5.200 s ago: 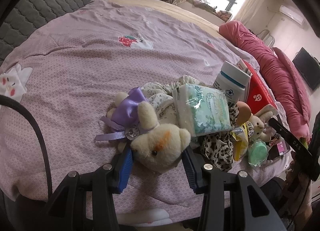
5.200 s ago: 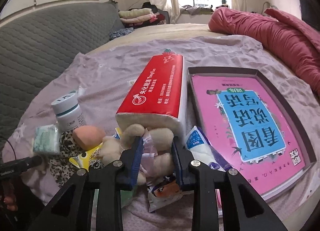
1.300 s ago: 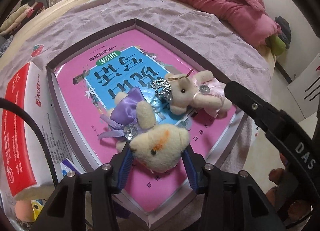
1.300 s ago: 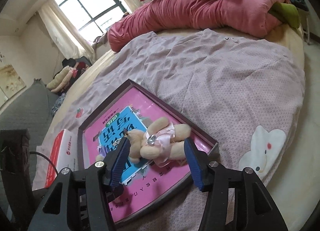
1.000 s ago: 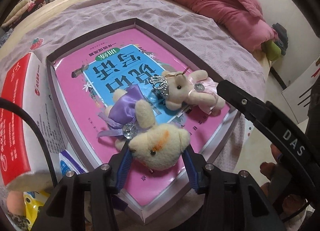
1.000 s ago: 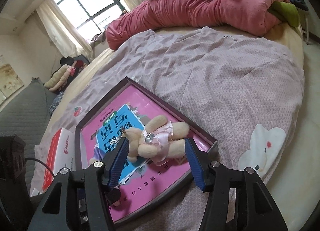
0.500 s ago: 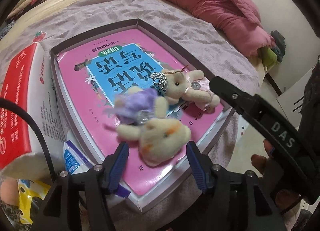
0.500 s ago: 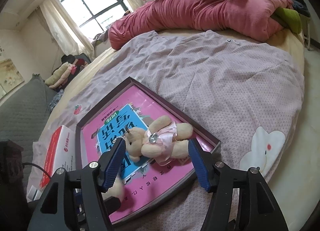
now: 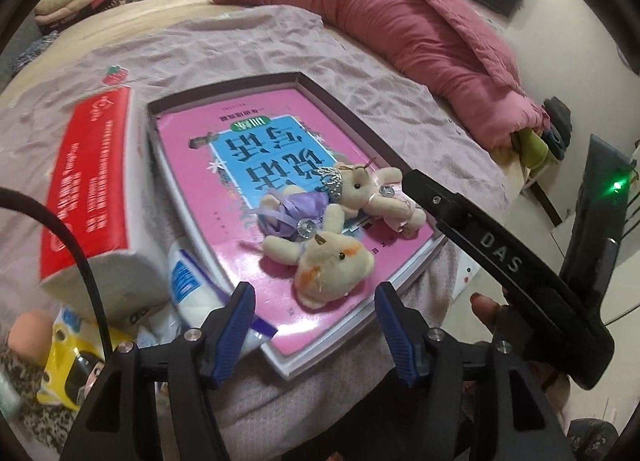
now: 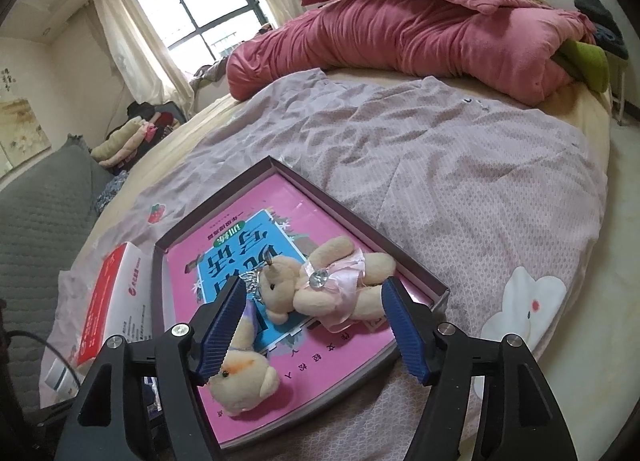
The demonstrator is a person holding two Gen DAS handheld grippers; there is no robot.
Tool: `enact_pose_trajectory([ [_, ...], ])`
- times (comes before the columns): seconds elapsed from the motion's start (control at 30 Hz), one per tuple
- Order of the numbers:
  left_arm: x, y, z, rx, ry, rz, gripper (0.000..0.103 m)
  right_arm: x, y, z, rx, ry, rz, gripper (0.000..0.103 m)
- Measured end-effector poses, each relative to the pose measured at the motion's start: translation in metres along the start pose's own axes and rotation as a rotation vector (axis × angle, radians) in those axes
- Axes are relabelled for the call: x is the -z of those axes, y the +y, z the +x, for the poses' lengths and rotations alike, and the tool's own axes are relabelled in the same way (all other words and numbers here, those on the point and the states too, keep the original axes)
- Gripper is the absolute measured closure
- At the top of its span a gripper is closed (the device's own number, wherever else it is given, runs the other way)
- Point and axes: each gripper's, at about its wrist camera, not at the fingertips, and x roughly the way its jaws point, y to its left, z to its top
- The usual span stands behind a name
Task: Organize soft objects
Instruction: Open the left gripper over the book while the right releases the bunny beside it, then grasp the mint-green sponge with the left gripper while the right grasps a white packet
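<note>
A cream bear in a purple dress lies on the pink book inside a dark-rimmed box, against a cream bear in a pink dress. My left gripper hovers just short of the purple bear's head. Its jaws are opening, and its blue pads are clear of the toy. My right gripper frames the pink-dress bear. Its jaws are also opening and touch nothing. The purple bear's head shows under its left pad. A black finger of my right gripper crosses the left wrist view.
A red and white tissue pack lies left of the box. Below it are a white and blue packet, a yellow packet and a peach sponge. A rolled red quilt lies across the far bed. The bed edge runs close on the right.
The left gripper let go of the purple-dress bear, which dropped onto the book beside the pink one, and drew back and up. The right jaws widened around the resting pink-dress bear.
</note>
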Motion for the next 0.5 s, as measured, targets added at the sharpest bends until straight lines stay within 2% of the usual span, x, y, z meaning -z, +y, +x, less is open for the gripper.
enact_pose_trajectory([
  [0.23, 0.012, 0.002, -0.026, -0.013, -0.06, -0.012, 0.038, 0.001, 0.005, -0.011, 0.019, -0.046, -0.02, 0.029],
  [0.37, 0.02, 0.008, -0.041, -0.041, -0.082, -0.01, 0.038, 0.003, 0.014, -0.027, 0.03, -0.121, -0.055, 0.028],
  [0.5, 0.028, 0.027, -0.06, -0.044, -0.11, -0.066, 0.038, 0.006, 0.029, -0.041, 0.04, -0.187, -0.124, 0.028],
])
